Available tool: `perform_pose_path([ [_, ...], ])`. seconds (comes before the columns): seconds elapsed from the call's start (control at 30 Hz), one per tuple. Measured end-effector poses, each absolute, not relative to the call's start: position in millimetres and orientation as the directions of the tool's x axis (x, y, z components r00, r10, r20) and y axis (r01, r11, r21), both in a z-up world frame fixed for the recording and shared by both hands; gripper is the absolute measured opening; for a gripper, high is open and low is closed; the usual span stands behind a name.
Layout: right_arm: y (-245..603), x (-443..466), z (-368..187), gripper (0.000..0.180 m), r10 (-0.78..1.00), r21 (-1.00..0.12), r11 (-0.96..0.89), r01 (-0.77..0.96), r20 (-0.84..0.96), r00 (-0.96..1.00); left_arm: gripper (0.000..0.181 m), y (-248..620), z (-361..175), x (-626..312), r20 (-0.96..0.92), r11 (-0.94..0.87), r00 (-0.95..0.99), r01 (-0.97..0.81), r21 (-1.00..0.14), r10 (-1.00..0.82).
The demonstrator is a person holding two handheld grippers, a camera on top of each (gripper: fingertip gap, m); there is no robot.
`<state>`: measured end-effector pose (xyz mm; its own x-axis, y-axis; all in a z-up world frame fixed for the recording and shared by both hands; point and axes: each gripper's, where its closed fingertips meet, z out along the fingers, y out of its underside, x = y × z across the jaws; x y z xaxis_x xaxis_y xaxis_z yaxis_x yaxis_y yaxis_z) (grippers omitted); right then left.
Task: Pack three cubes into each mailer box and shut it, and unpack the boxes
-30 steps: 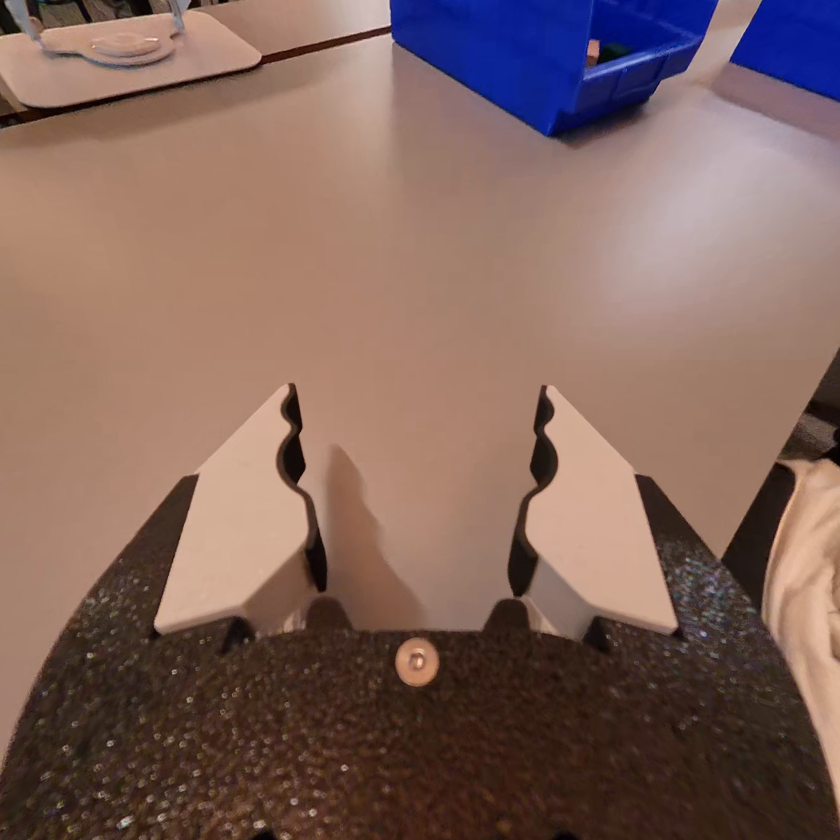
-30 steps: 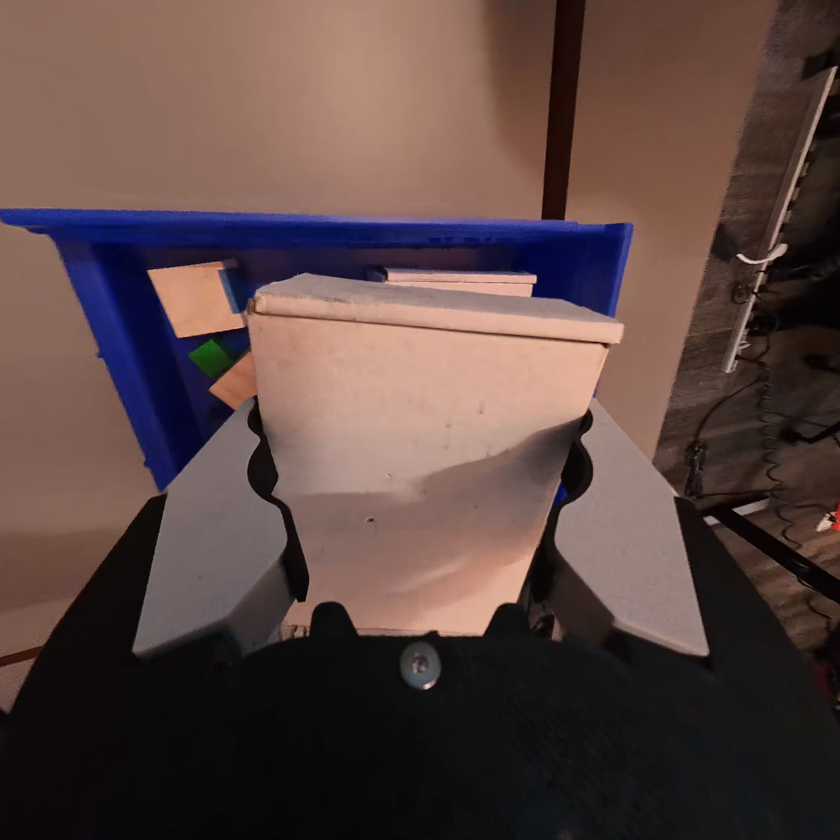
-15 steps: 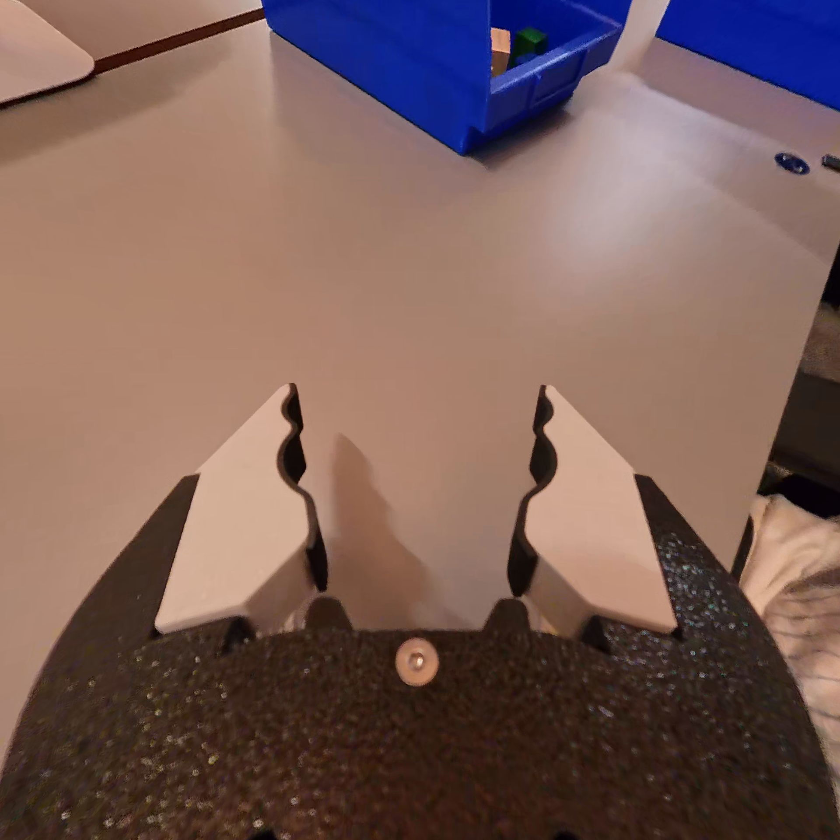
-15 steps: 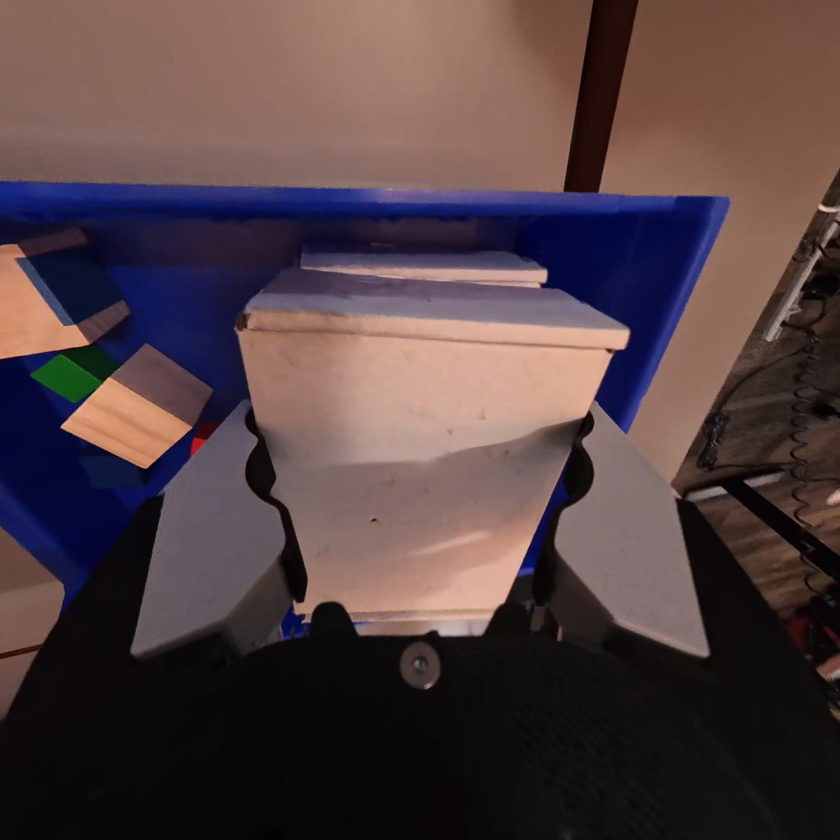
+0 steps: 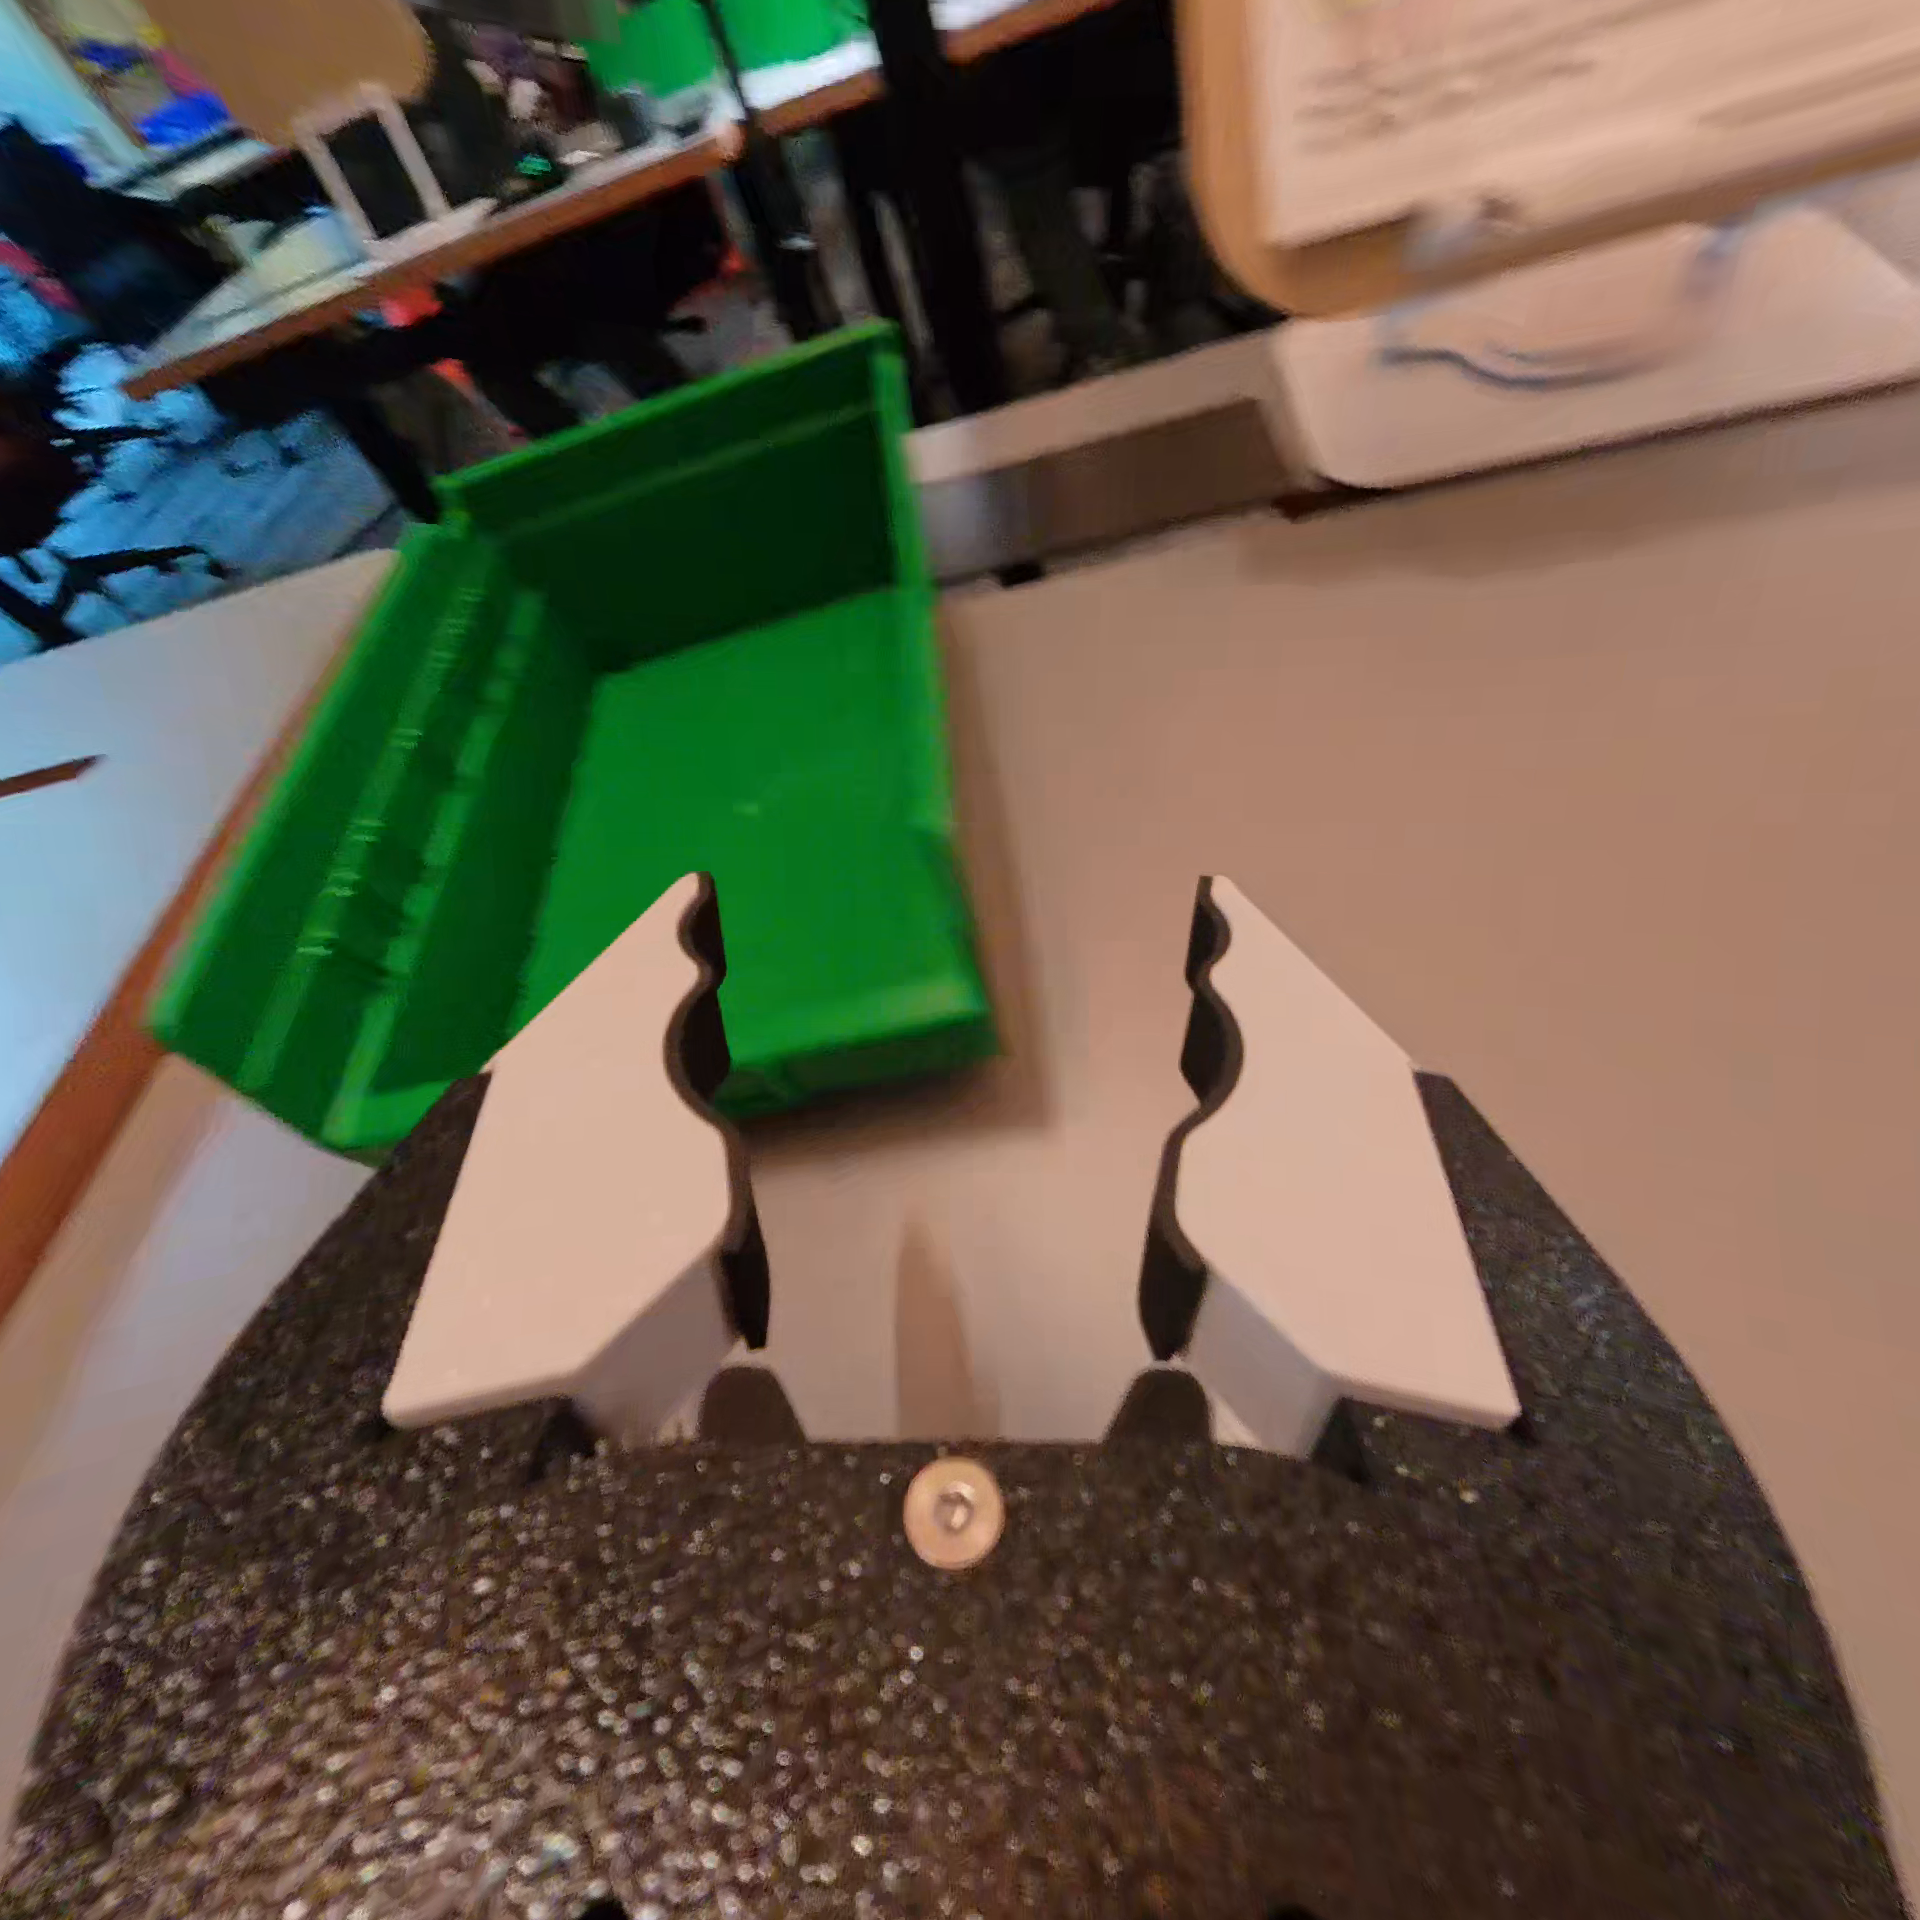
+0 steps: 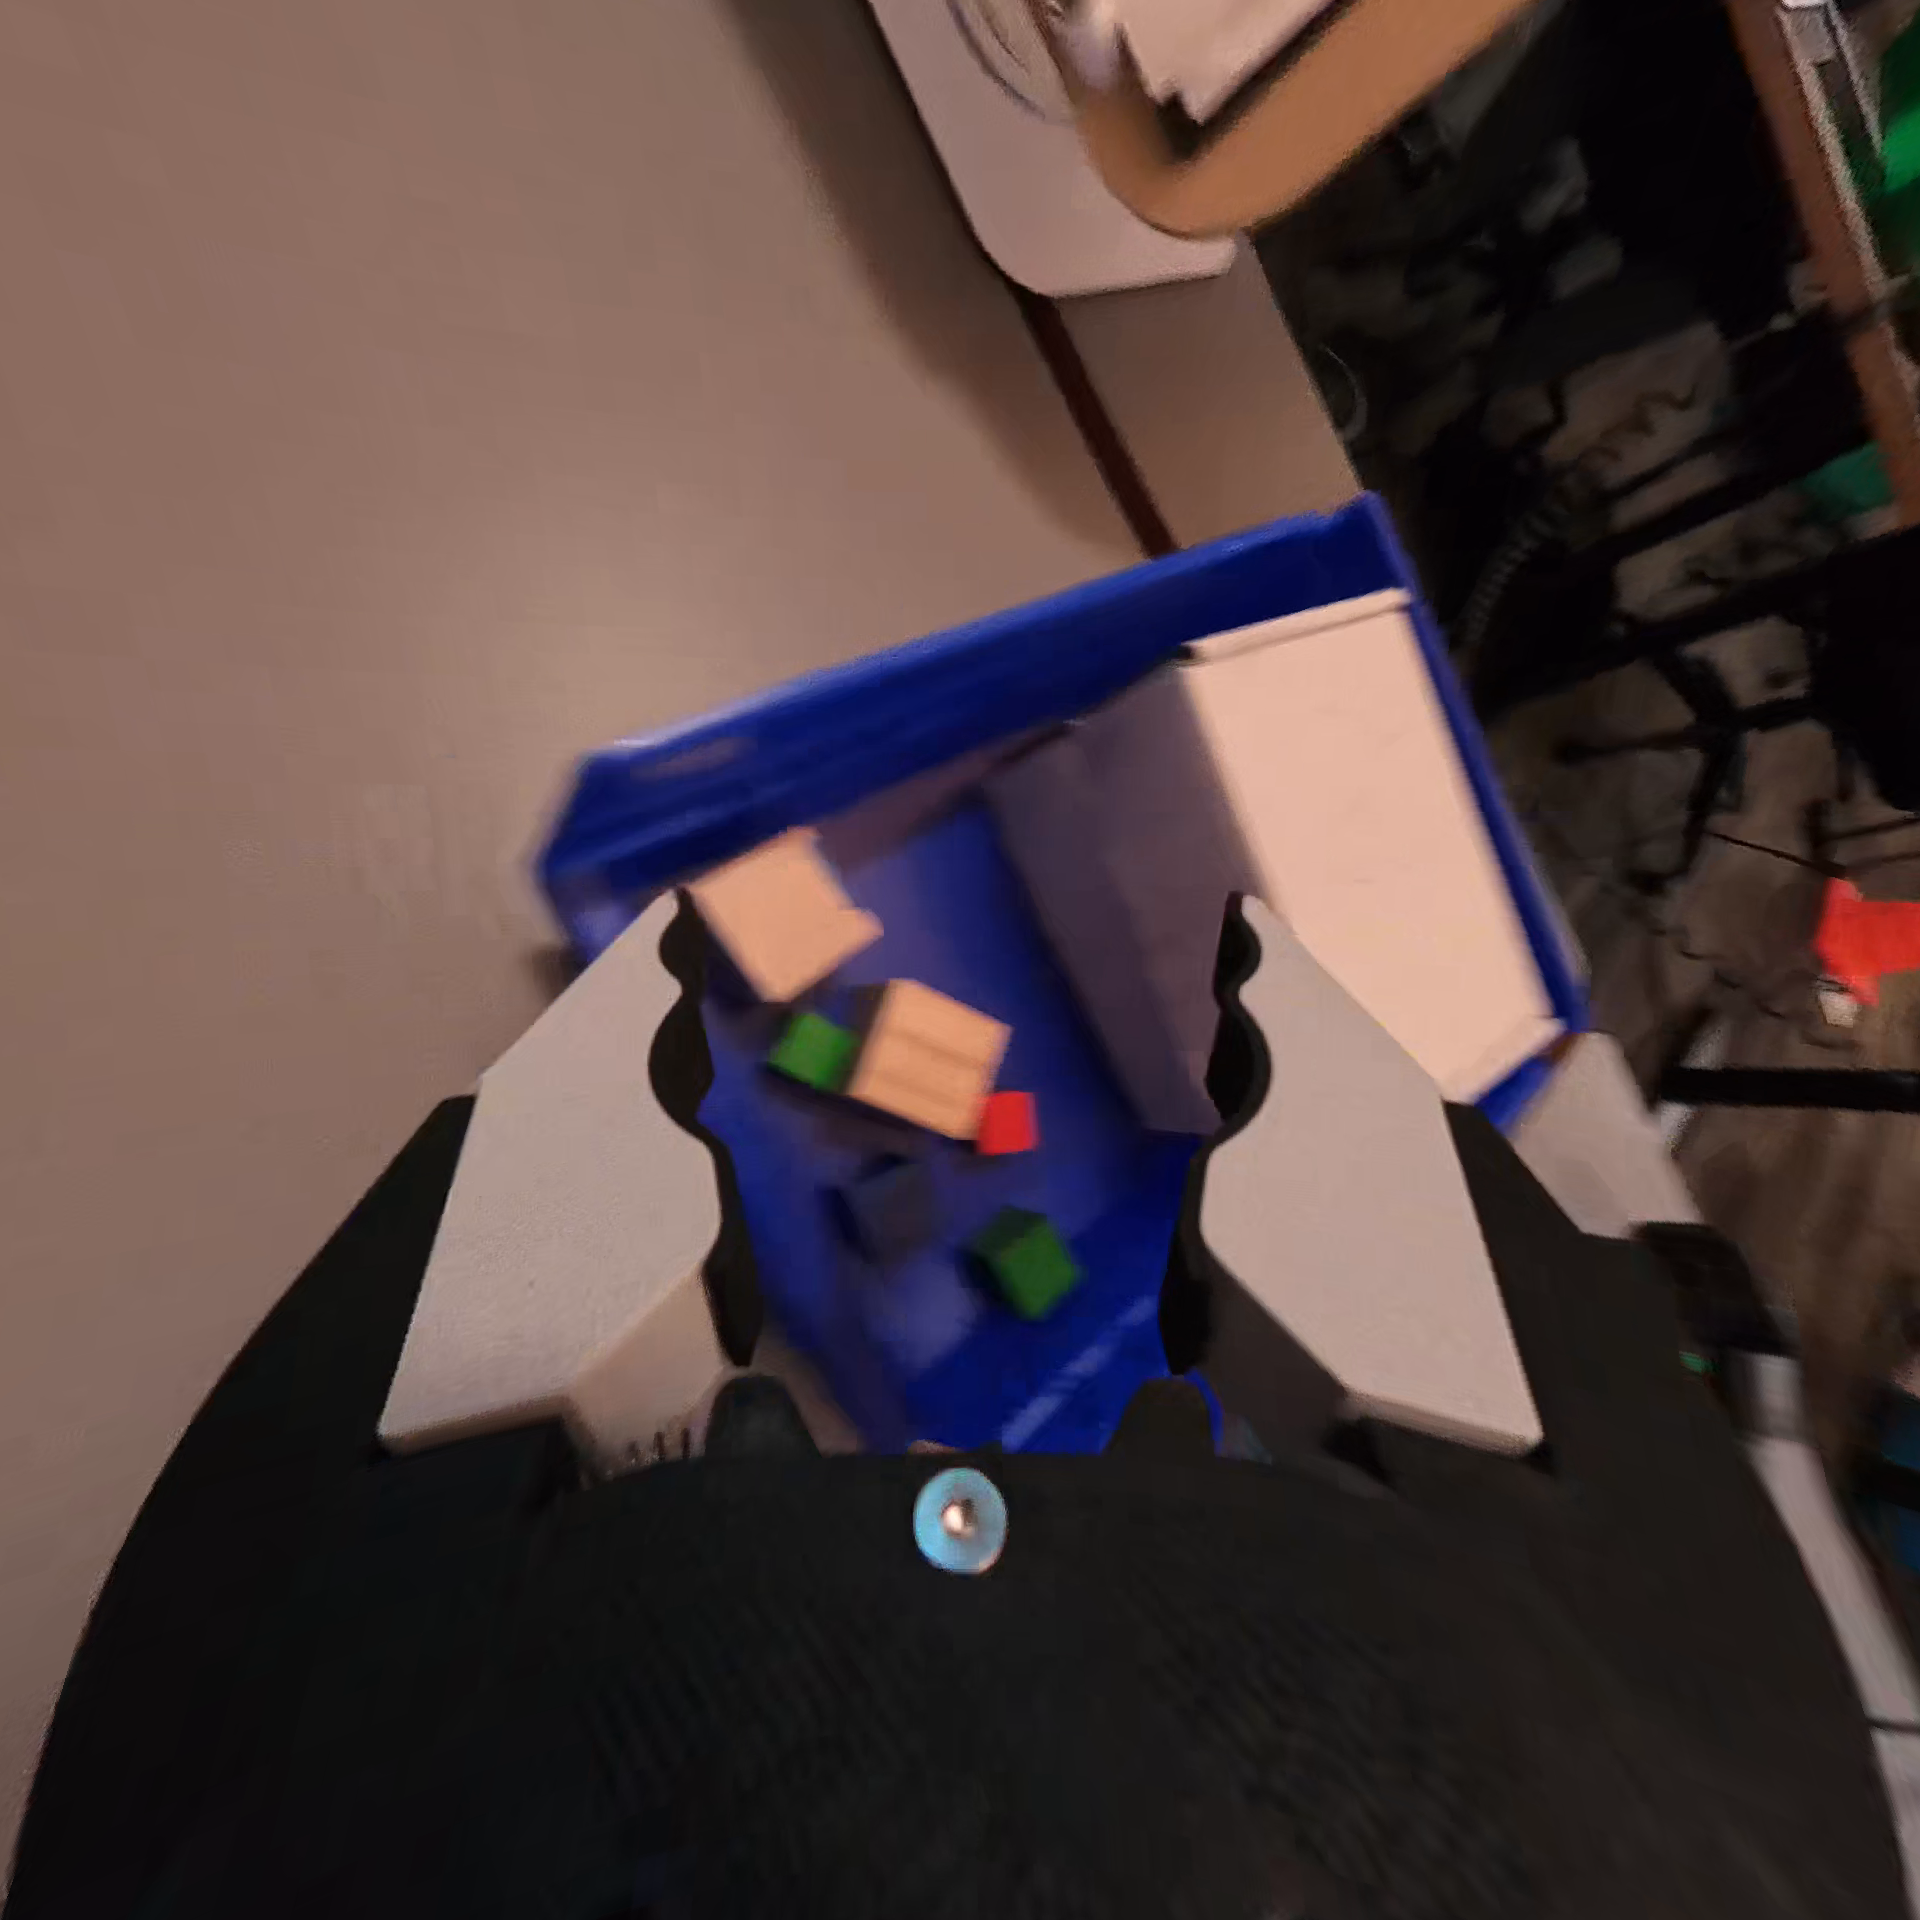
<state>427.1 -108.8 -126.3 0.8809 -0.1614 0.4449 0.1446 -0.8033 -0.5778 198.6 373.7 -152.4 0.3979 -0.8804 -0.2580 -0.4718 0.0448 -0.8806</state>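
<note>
Right gripper [image 6: 951, 925]: hanging above the blue bin with its two fingers spread wide, gripping nothing and touching nothing.
Blue bin [image 6: 935, 686]: lying directly under and beyond the right gripper, on the tan table [image 6: 364, 416], at the table's right edge.
Cubes: lying loose on the bin floor between the fingers; nearest are a green cube [image 6: 1023, 1262] and a dark blue cube [image 6: 883, 1205], then a small red cube [image 6: 1006, 1122] and a second green cube [image 6: 812, 1049], with two bare wooden blocks [image 6: 930, 1060] [image 6: 784, 914] farther in.
Mailer box [image 6: 1351, 842]: sitting shut inside the bin along its right wall, just beyond the right finger, apart from it.
Left gripper [image 5: 956, 883]: hovering over bare table [image 5: 1455, 831], fingers spread apart, holding nothing.
Green bin [image 5: 665, 748]: sitting on the table to the far left of the left gripper, its near corner showing behind the left finger; no contact visible.
Background: blurring badly, with a pale board [image 5: 1558, 135] at far right.
</note>
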Motion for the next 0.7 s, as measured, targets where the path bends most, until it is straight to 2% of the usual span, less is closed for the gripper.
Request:
perform_pose_path([
  [0.1,-110,371,-139,0.094,-0.218,-0.687,-0.722,0.083,0.339,0.915,0.087,459,-128,186,-0.284,0.032,0.491,-0.459,-0.888,-0.823],
  [0.17,-117,344,-146,0.092,-0.24,-0.716,-0.695,0.067,0.319,0.917,0.089,520,-124,169,-0.352,0.019,0.544,-0.525,-0.851,-0.762],
  [0.23,-126,330,-150,0.092,-0.316,-0.748,-0.663,0.027,0.312,0.896,0.09,572,-137,151,-0.384,-0.059,0.559,-0.617,-0.785,-0.735],
  [0.3,-135,321,-155,0.092,-0.39,-0.774,-0.632,-0.032,0.282,0.876,0.087,601,-156,144,-0.333,-0.139,0.536,-0.66,-0.738,-0.776],
  [0.4,-154,329,-155,0.093,-0.567,-0.82,-0.56,-0.119,0.274,0.777,0.069,615,-179,146,-0.19,-0.219,0.511,-0.634,-0.742,-0.838],
  [0.5,-169,332,-157,0.093,-0.678,-0.857,-0.477,-0.195,0.218,0.701,0.023,595,-192,165,-0.048,-0.216,0.394,-0.598,-0.772,-0.918],
  [0.53,-172,331,-158,0.093,-0.699,-0.866,-0.454,-0.209,0.201,0.686,0.006,597,-193,166,-0.069,-0.208,0.415,-0.584,-0.785,-0.907],
  [0.7,-182,335,-161,0.093,-0.764,-0.877,-0.431,-0.213,0.228,0.604,0.003,572,-191,168,-0.075,-0.173,0.436,-0.502,-0.848,-0.897],
])
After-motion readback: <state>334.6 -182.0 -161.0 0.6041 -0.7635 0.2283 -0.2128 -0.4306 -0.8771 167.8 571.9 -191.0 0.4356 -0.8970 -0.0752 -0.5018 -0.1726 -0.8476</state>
